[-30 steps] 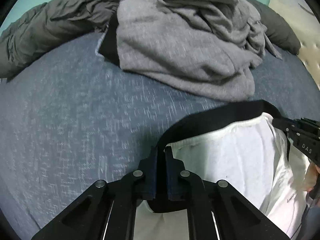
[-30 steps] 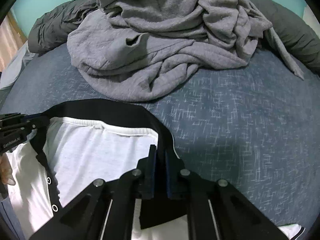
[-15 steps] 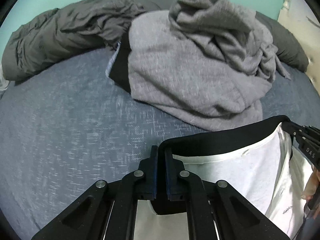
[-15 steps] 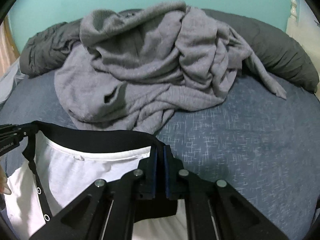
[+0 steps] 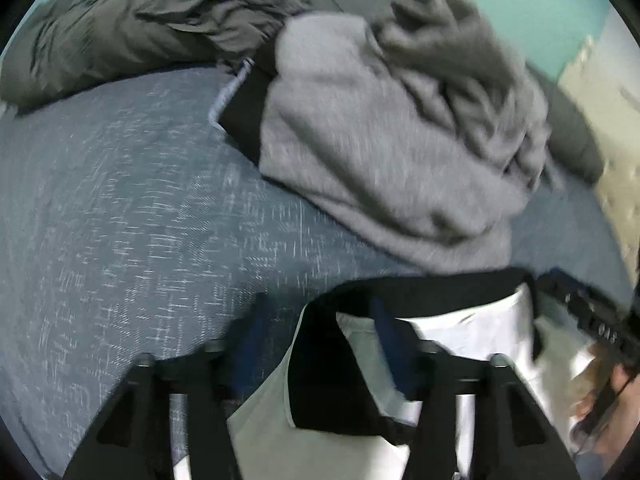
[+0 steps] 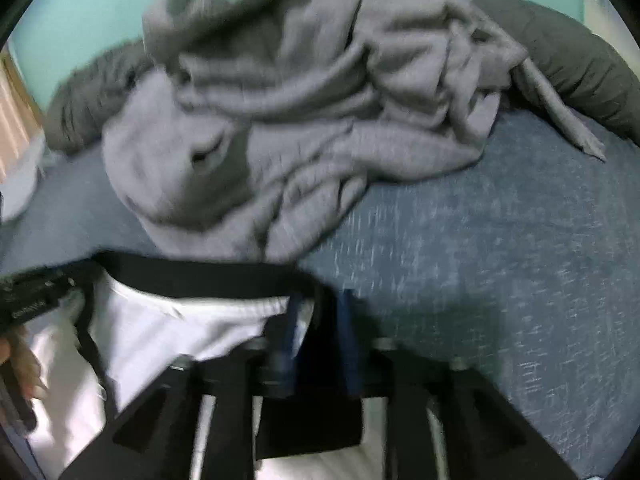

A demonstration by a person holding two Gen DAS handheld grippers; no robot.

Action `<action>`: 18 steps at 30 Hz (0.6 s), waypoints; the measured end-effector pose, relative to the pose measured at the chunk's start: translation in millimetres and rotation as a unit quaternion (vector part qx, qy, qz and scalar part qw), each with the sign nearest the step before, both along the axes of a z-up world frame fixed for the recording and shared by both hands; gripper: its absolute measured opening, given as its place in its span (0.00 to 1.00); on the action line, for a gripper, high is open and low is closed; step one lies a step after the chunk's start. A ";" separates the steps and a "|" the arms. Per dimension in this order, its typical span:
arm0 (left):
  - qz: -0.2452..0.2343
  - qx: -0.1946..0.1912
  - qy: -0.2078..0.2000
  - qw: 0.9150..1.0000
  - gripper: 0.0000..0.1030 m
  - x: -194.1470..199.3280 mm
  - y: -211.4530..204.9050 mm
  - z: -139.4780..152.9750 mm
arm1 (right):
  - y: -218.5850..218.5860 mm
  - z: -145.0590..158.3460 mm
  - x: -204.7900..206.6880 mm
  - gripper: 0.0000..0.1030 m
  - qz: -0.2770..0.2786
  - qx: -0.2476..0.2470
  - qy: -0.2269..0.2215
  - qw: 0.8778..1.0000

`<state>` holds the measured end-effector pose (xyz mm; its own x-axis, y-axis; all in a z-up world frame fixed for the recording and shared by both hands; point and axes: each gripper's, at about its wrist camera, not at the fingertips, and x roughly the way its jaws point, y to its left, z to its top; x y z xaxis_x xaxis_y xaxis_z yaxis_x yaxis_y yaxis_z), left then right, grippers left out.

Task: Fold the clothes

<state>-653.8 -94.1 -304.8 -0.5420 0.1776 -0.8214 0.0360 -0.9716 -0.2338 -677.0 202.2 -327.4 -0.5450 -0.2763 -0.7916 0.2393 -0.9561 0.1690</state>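
Observation:
A white garment [image 5: 460, 340] with a black collar band [image 5: 420, 292] lies on the blue bed sheet [image 5: 120, 220]. My left gripper [image 5: 316, 320] is opening. A fold of the collar sits loose between its spread fingers, and the pads are off it. In the right wrist view the same garment [image 6: 160, 328] and collar [image 6: 200, 276] show at lower left. My right gripper [image 6: 320, 312] is opening too, with black collar cloth in the gap. That view is blurred. Each gripper shows at the edge of the other's view, held by a person's hand [image 5: 600, 400].
A crumpled grey sweatshirt pile [image 5: 380, 152] [image 6: 300, 120] lies just beyond the collar, with a black garment [image 5: 248, 116] under its left edge. A dark grey duvet [image 5: 140, 28] [image 6: 580, 52] runs along the teal wall. A cream headboard [image 5: 612, 120] stands far right.
Both grippers were shut on the black collar and their jaws have now parted, leaving the cloth loose between them. Both views have shifted and rolled slightly and are blurred.

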 end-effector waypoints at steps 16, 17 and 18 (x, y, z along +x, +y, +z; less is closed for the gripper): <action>0.026 -0.019 -0.006 0.999 0.60 127.4 -95.8 20.9 | 121.4 56.0 106.7 0.61 -0.033 -0.059 0.019 0.998; 0.030 -0.027 -0.012 0.999 0.60 136.3 -104.3 15.6 | 134.9 52.1 115.9 0.61 -0.039 -0.059 0.012 0.997; 0.034 -0.031 -0.016 0.999 0.60 145.1 -112.9 10.7 | 147.8 48.4 124.4 0.61 -0.046 -0.057 0.006 0.997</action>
<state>-508.7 -207.0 -294.2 -0.5243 0.0894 -0.8468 0.1098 -0.9791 -0.1713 -552.5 349.9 -279.0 -0.5813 -0.3124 -0.7513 0.1549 -0.9490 0.2747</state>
